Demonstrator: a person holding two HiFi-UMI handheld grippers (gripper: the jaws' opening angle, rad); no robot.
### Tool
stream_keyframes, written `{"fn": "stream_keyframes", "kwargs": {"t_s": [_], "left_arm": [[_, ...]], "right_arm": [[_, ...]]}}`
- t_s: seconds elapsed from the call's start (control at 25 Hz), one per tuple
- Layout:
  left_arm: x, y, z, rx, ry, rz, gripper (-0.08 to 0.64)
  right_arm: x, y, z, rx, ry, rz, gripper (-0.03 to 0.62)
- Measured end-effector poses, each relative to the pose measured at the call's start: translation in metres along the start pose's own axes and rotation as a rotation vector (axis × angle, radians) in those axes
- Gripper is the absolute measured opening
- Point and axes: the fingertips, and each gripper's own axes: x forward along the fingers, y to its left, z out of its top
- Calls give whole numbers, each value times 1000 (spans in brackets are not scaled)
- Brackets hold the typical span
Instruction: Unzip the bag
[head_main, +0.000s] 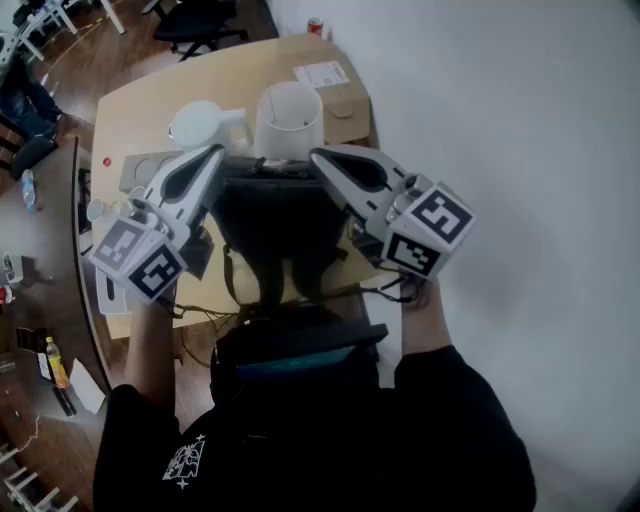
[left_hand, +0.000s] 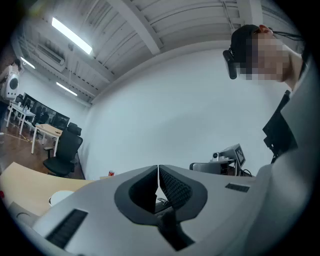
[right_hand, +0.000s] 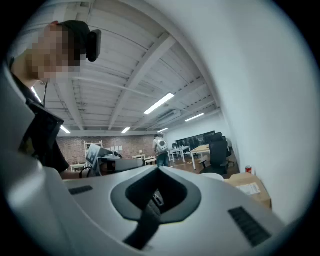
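A black bag (head_main: 268, 225) lies on the wooden table (head_main: 140, 105) right in front of me, its straps trailing toward my body. In the head view my left gripper (head_main: 216, 151) hangs over the bag's left side, its tip near the bag's far top edge. My right gripper (head_main: 316, 154) mirrors it over the right side. Both are shut, the jaw tips meeting with nothing seen between them. The left gripper view (left_hand: 158, 169) and the right gripper view (right_hand: 159, 168) both look out across the room, and neither clearly shows the bag. The zipper is not discernible.
Just beyond the bag stand a white bucket (head_main: 290, 118) and a white rounded appliance (head_main: 200, 122). A cardboard box (head_main: 335, 85) and a red can (head_main: 315, 26) sit at the table's far end. A white wall (head_main: 520, 120) runs along the right. A second desk with a bottle (head_main: 55, 362) lies left.
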Motion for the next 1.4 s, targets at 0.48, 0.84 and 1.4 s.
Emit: {"fn": "stream_keyframes", "kwargs": {"t_s": [0.48, 0.84, 1.4], "left_arm": [[23, -6, -18, 152, 328, -256, 153], [37, -21, -57, 98, 738, -729, 153], [41, -12, -75, -204, 1057, -943, 187]], "right_arm": [[-2, -4, -3, -27, 50, 48, 26], [-4, -7, -9, -6, 70, 58, 26], [-1, -12, -16, 35, 99, 84, 26]]}}
